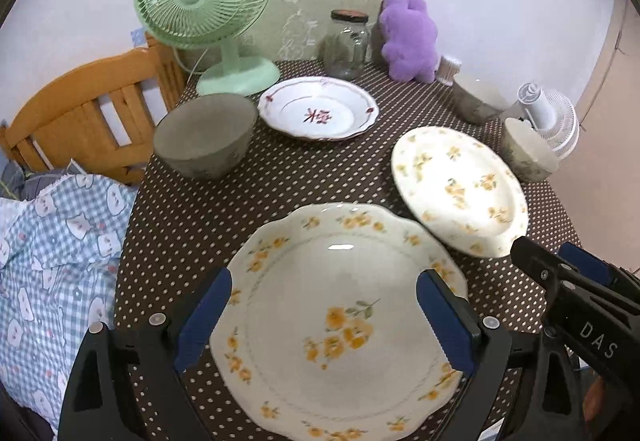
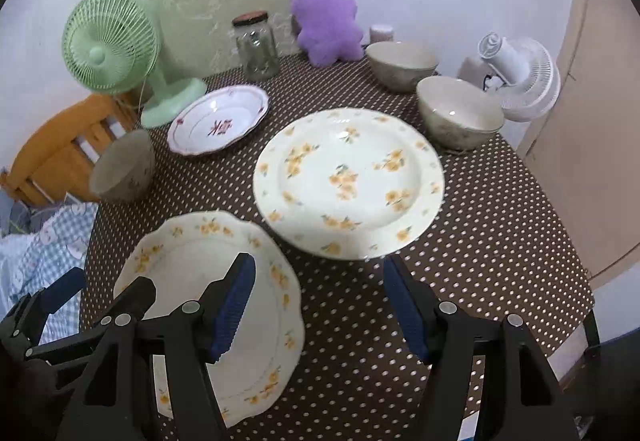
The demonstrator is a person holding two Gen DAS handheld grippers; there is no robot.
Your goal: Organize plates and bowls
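Left gripper (image 1: 324, 325) gapes wide above scalloped yellow-flower plate (image 1: 340, 321), gripping nothing; right gripper (image 2: 320, 305) part open, empty, over bare bench (image 2: 500, 241). Nothing stacked yet; all sorting is left, I judge. Count: three plates, with round yellow-flower plate (image 2: 348, 181) mid-bench and red-pattern plate (image 2: 218, 121) far left; three bowls, left bowl (image 2: 124, 169) and two far-right bowls (image 2: 460, 113).

bare dotted tablecloth (image 2: 460, 241) lies open at the near right; bowls (image 2: 459, 112) and fans (image 2: 520, 77) crowd the far edge.
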